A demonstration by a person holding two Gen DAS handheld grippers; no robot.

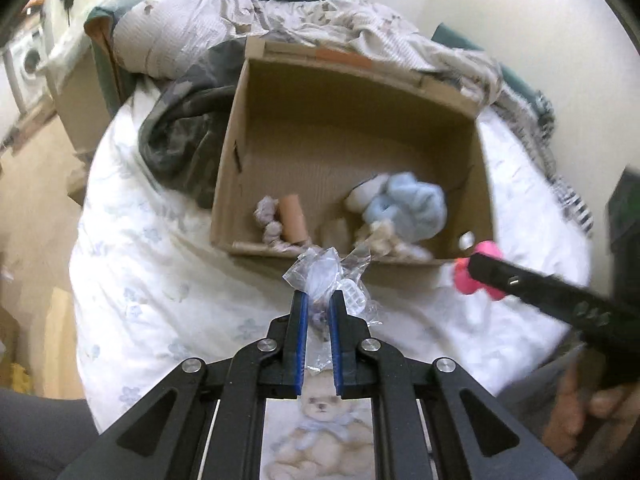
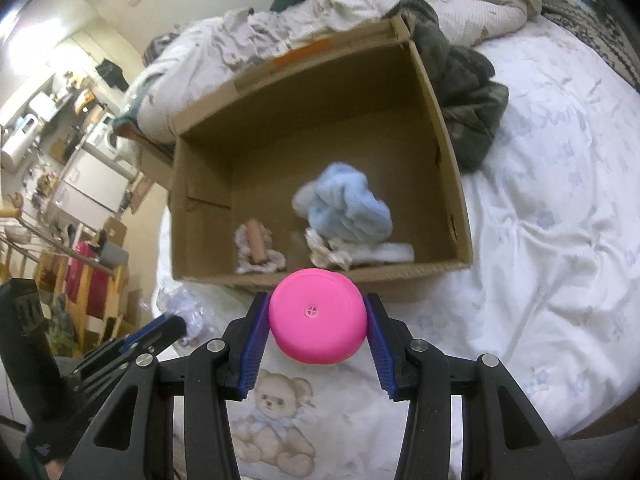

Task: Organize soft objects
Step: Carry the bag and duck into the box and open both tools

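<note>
Pink, smooth and rounded, the soft rubbery ball (image 2: 318, 318) sits squeezed between the blue pads of the right gripper (image 2: 318, 322), whose jaws stand about half apart around it, just short of the near wall of the open brown cardboard box (image 2: 444, 128) on the bed with the white flowered cover (image 2: 540, 240). The left gripper (image 1: 319, 300) has its jaws nearly together, pinching a crumpled clear plastic bag (image 1: 324, 272) with something pale inside, also just before the box's near rim.

To do this step well, I would carry each item clear over the near wall before letting go, so nothing catches the cardboard edge or rolls back onto the bed. The ball looks likely to roll, so it is better released low, toward a free patch of the box floor. The bag is limp and light and may cling to the pads; part the jaws fully.

Already in the box lie a fluffy light-blue cloth bundle (image 2: 344, 208), cream-coloured fabric pieces (image 2: 332, 254) beside it, and a tan cardboard tube (image 2: 256, 240) on a greyish knitted scrap.
</note>
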